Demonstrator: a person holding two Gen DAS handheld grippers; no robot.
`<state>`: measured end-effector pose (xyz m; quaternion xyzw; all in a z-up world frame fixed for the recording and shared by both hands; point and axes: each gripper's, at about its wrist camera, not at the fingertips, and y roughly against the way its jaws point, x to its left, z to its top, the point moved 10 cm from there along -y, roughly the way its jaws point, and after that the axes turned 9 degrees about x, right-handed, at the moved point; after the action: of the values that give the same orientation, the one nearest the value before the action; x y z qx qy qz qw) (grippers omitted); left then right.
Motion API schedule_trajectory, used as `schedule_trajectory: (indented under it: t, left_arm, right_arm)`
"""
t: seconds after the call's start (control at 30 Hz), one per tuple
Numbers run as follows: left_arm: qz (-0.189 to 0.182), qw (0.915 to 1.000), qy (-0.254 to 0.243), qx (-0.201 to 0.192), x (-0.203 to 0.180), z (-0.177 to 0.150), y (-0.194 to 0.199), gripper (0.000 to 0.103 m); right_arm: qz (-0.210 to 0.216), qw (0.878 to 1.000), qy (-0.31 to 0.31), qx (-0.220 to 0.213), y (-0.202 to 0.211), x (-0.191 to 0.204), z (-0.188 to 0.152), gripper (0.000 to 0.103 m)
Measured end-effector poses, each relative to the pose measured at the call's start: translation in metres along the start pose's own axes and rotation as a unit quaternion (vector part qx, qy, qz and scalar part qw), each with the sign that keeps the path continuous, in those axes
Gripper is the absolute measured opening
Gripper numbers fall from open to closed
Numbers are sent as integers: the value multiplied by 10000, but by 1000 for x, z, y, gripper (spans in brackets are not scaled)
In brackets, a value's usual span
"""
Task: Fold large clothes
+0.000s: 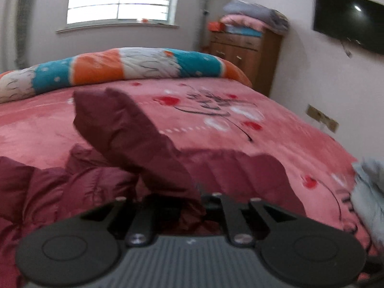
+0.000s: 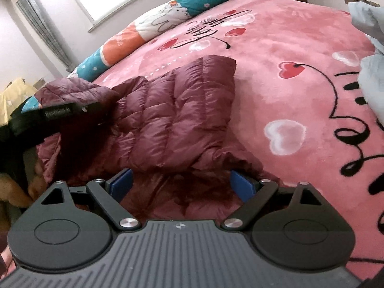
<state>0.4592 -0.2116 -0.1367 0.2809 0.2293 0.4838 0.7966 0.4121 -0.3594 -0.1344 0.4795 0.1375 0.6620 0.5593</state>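
A maroon quilted puffer jacket [image 2: 177, 110] lies spread on the pink bed. In the left wrist view one of its sleeves [image 1: 124, 124] rises stiffly from my left gripper [image 1: 190, 201], whose fingertips are buried in the fabric and look shut on the sleeve's end. The right wrist view shows that gripper [image 2: 60, 114] at the far left, lifted, with the sleeve draped over it. My right gripper [image 2: 182, 184] hovers low over the jacket's near edge. Its blue pads [image 2: 122, 182] stand wide apart, with nothing pinched between them.
A pink heart-print blanket [image 1: 264, 132] covers the bed, with a rolled orange, teal and white quilt [image 1: 120, 67] along the far side. Pale grey-blue cloth [image 2: 369, 48] lies at the right edge. A wooden cabinet [image 1: 247, 50] stacked with bedding and a wall TV [image 1: 348, 26] stand beyond.
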Motion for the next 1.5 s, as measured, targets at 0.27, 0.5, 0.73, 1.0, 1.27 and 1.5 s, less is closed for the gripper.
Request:
schedule_trajectory:
  t: [0.27,0.5,0.73,1.0,1.27,1.5]
  left_arm:
    - [-610,9974,-360,142,-28,-18,2,28]
    - [-720,9929,-920,221,-42,-34,15,66]
    - [-637,9971,-407,-74,7,-41,64,71]
    - [-561,9984,-29,-67,41,-62,83,76]
    - [-1242,9920,-155,158,-18,-80,65,81]
    - [-1261,9916,-183,225,-12,-91,84,83]
  right_arm:
    - [-130,9993,-258,-239,16,-19,6,103]
    - [-393,9961,-302,-730,28,-28,18,103]
    - [-31,9917,-434,-1206,38,-30,29,103]
    - [1013,9882,-546,-1012,22,-5,26,103]
    - [2110,9705,-991,-619,23,3,20,103]
    - [2207,9687,-1053,-438,22,3,12,103]
